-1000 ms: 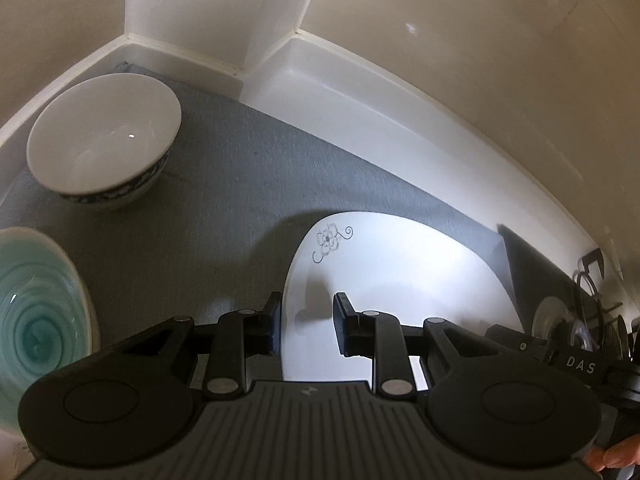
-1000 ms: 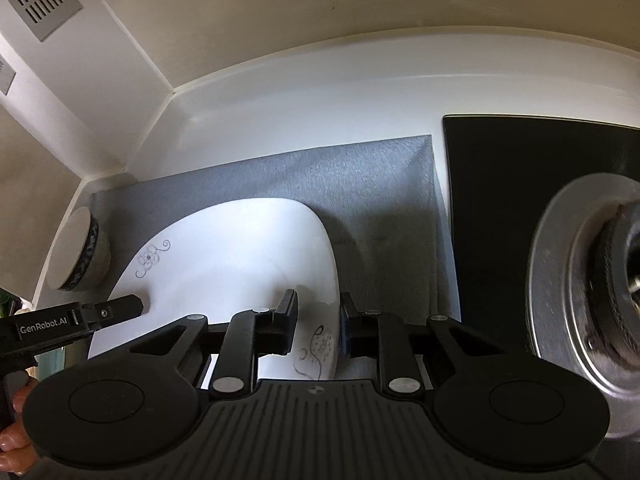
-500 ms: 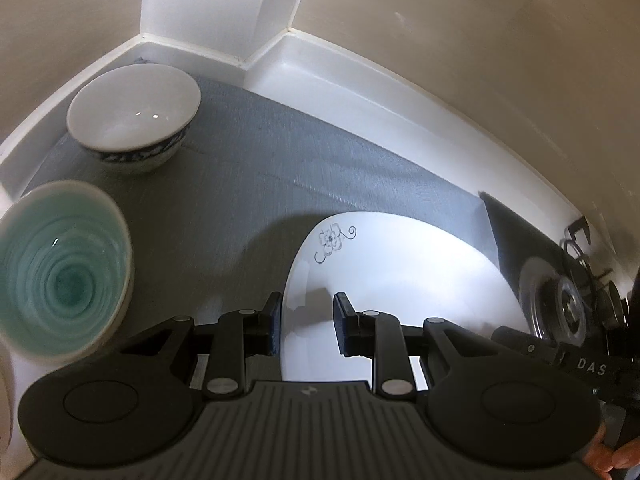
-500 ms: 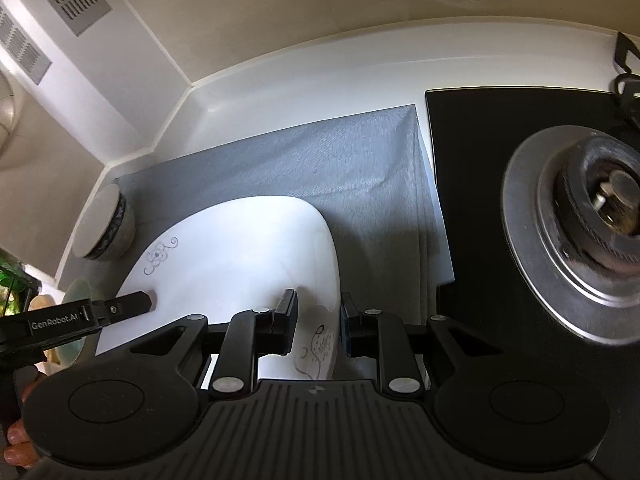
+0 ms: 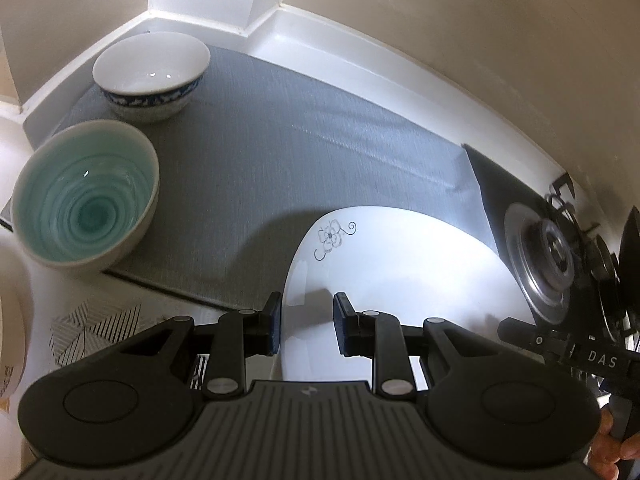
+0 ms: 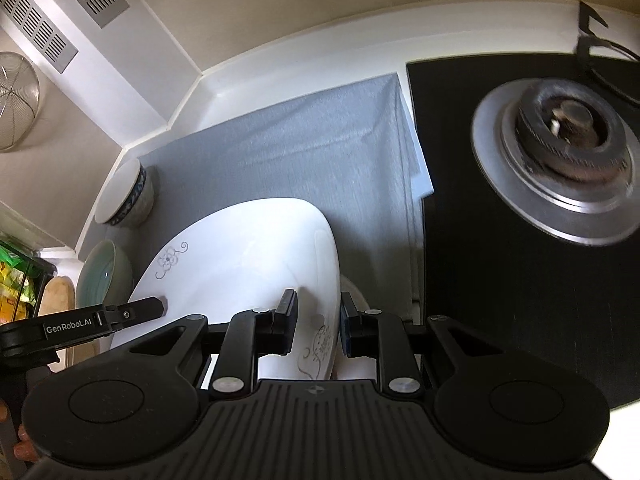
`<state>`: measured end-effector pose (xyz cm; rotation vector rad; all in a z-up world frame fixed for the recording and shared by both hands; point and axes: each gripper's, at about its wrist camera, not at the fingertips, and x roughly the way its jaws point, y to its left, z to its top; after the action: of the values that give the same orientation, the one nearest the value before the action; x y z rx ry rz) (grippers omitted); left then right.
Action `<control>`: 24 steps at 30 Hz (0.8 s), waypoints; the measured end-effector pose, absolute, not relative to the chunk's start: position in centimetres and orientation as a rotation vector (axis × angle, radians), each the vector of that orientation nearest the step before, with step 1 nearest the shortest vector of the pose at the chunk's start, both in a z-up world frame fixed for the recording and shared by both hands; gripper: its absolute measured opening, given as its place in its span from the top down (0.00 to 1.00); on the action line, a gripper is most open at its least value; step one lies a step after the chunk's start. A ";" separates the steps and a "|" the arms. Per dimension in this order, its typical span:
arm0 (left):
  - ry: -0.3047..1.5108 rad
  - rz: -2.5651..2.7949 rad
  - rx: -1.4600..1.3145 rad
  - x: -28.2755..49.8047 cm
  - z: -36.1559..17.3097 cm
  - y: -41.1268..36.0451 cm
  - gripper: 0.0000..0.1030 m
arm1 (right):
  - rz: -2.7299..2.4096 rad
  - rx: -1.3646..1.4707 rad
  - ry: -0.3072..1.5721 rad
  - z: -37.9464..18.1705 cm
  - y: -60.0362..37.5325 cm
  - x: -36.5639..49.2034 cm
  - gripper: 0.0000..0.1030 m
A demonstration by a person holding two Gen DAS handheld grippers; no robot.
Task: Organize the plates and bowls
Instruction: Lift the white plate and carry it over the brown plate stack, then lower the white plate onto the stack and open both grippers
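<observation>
A large white plate (image 5: 400,264) with grey flower prints is held up above the grey mat (image 5: 304,128). My left gripper (image 5: 306,320) is shut on its left rim. My right gripper (image 6: 316,320) is shut on its right rim; the plate also shows in the right wrist view (image 6: 248,256). A teal-glazed bowl (image 5: 80,200) stands at the mat's left front corner. A white bowl with a blue patterned band (image 5: 152,74) stands in the back left corner. Both bowls show in the right wrist view, the teal bowl (image 6: 102,276) and the white bowl (image 6: 128,194).
A black gas hob with a steel burner (image 6: 560,160) lies right of the mat. White counter upstand and beige walls close the back and left. A patterned item (image 5: 96,328) lies on the counter in front of the mat. A wire strainer (image 6: 16,100) hangs at far left.
Both grippers have pulled back and upward with the plate, away from the back wall. The two bowls and the hob burner now show more fully.
</observation>
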<state>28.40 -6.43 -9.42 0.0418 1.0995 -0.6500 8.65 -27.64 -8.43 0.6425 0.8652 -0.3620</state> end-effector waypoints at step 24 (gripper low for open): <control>1.076 -0.664 0.152 25.7 -10.7 -5.9 0.73 | -0.381 0.665 0.922 -11.2 -25.6 5.6 0.79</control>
<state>25.72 -5.86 -10.70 0.1515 1.0761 -0.6641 5.59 -25.63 -11.25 0.6654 0.9222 -0.3812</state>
